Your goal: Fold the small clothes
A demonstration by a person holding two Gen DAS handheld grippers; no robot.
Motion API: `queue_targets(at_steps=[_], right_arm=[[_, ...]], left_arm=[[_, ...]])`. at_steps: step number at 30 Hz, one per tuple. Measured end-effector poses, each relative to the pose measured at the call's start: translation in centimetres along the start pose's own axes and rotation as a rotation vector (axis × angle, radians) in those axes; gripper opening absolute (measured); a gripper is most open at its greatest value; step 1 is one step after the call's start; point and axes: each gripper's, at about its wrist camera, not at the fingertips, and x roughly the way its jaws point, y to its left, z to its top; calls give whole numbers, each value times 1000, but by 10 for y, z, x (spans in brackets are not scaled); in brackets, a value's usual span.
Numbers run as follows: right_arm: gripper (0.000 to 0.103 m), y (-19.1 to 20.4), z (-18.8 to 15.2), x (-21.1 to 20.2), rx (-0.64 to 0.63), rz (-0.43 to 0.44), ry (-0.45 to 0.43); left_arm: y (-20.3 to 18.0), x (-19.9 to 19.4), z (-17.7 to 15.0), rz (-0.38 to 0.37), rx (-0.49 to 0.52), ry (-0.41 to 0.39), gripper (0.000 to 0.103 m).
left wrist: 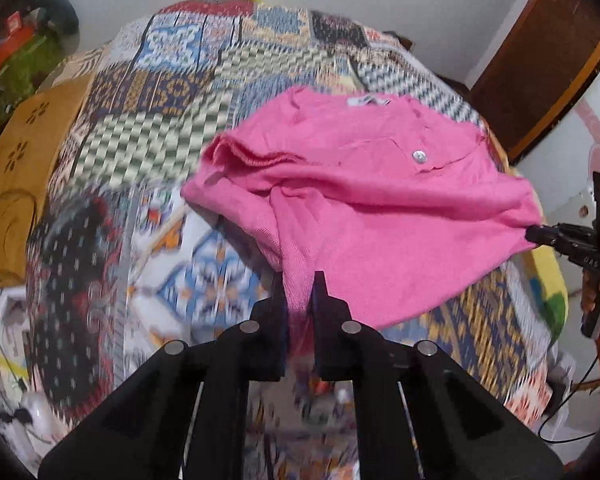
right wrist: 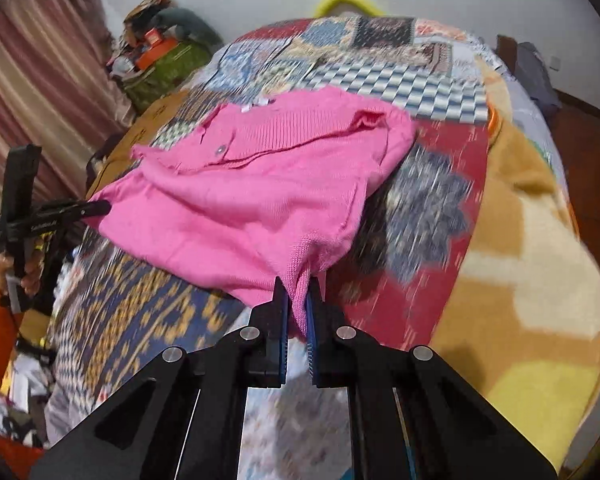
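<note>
Left wrist: my left gripper (left wrist: 299,294) is clenched on a hem corner of the pink sweater (left wrist: 364,200), which lies mid-bed (left wrist: 172,92), near edge lifted. Neck label (left wrist: 368,101) unreadable, bedspread blurred.

Right wrist: right gripper (right wrist: 299,296) pinches the other corner; fingers (right wrist: 281,320) closed on knit.

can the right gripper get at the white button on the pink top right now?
Probably not: the right gripper is shut on a corner of the pink top. The button lies exposed on top, but reaching it means letting go first.
</note>
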Motion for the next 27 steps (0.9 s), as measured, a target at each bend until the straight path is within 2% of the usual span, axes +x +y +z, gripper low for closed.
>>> queue_targets(at_steps=[5, 7, 10, 12, 14, 17, 20, 23, 27], right_arm=[[8, 14, -21, 7, -43, 29, 58], [10, 17, -19, 6, -63, 12, 57], [12, 17, -6, -4, -64, -9, 14], [16, 13, 5, -12, -56, -25, -24], [24, 8, 17, -17, -44, -42, -63], [33, -3, 33, -15, -27, -80, -103], [34, -12, 44, -5, -17, -123, -104], [34, -19, 53, 13, -7, -131, -83], [34, -25, 61, 38, -5, -118, -51]], left_arm=[[13, 8, -38, 44, 0, 80, 11], [18, 3, -40, 58, -2, 72, 13], [18, -12, -29, 126, 21, 13, 13], [18, -19, -16, 168, 45, -28, 18], [20, -20, -4, 183, 55, -57, 33], [24, -8, 15, 221, 92, -95, 44], [20, 19, 25, 275, 166, -70, 44], [20, 43, 30, 343, 227, -45, 44], [23, 52, 38, 341, 233, -60, 42]])
